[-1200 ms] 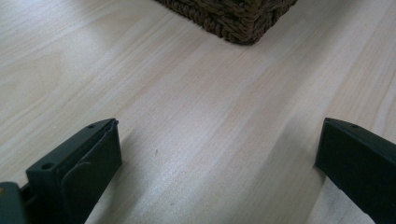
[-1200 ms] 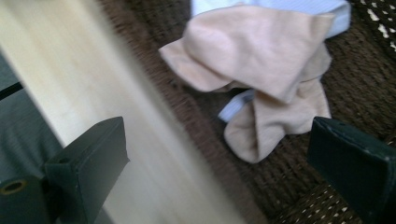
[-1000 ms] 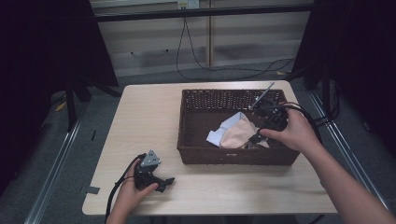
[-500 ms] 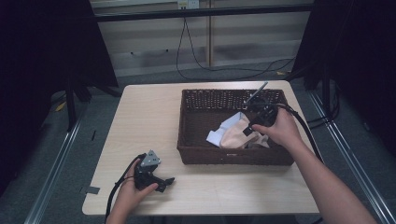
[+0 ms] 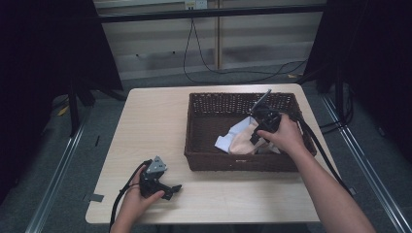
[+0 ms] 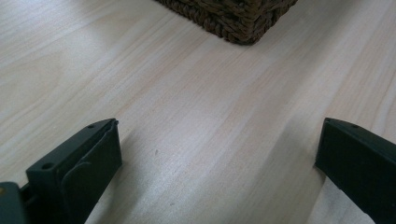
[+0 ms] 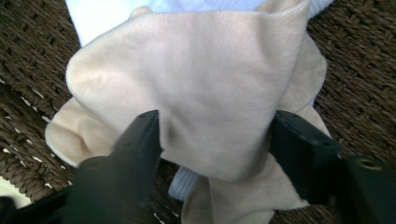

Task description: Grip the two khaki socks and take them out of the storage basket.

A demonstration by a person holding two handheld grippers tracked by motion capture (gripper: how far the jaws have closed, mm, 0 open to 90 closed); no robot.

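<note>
The right gripper (image 5: 256, 134) is down inside the wicker basket (image 5: 209, 104), held by the person's right hand (image 5: 284, 136), and its jaws have just been closing. In the right gripper view the two black jaws stand on either side of a raised fold of the beige cloth (image 7: 201, 88). The left jaw's tip lies against the fold's edge and the right jaw's tip sits at its other edge. The fold bulges up between and beyond them; whether the pads already press into it cannot be told, and there is still width between the jaws. The beige cloth (image 5: 241, 143) lies bunched on the basket floor, in the right half toward the near wall, directly under the gripper. Beneath and beyond it lies a white cloth (image 7: 107, 14), part of it ribbed, peeking out at the top and under the beige fold. In the high view the white cloth (image 5: 232, 135) spreads to the left of the beige one.

The basket stands on the right half of the tabletop (image 5: 150, 126). Well apart from it, at the near left corner, the left gripper (image 5: 167, 191) rests low over the tabletop in the person's left hand (image 5: 138, 196). Its jaws stand wide apart with only bare wood (image 6: 210, 135) between them, and a corner of the basket (image 6: 233, 21) lies ahead of them.
</note>
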